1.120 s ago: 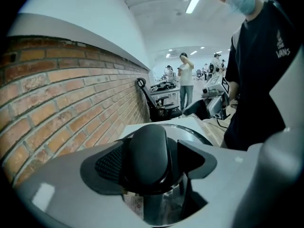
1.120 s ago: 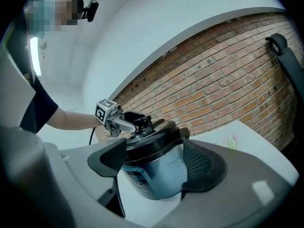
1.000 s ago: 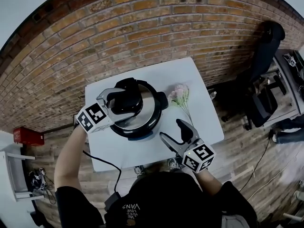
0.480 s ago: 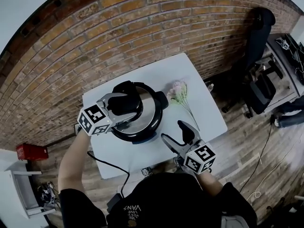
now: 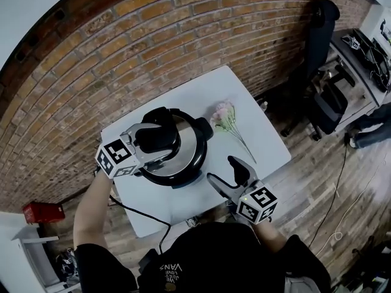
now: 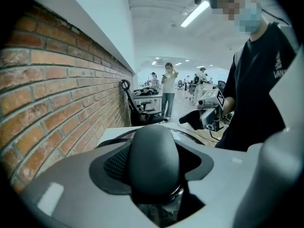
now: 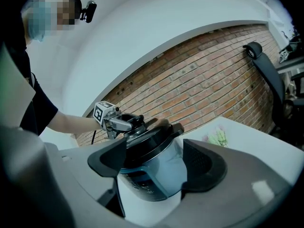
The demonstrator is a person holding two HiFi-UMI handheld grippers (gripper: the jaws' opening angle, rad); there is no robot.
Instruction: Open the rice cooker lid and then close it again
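Note:
The rice cooker (image 5: 174, 148) stands on the white table (image 5: 256, 133), its silver lid (image 5: 186, 140) lying on top. My left gripper (image 5: 156, 143) reaches over the lid from the left. Its jaws have just been closing, and the black lid handle (image 6: 153, 163) sits between them with the pads against its sides. From the right gripper view, the cooker (image 7: 152, 175) and the left gripper (image 7: 116, 122) on its lid are in plain sight. My right gripper (image 5: 221, 168) hovers open and empty over the table's front, just right of the cooker.
A bunch of pink flowers (image 5: 225, 118) lies on the table right of the cooker. A black cable (image 5: 131, 209) hangs off the front left. An office chair (image 5: 321, 17) and desks stand at the right, a brick wall behind. People (image 6: 168, 87) stand far off.
The left gripper's jaws have drawn in around the lid handle. Both hands have barely shifted; the head view has swung slightly, so the table sits a little differently in frame.

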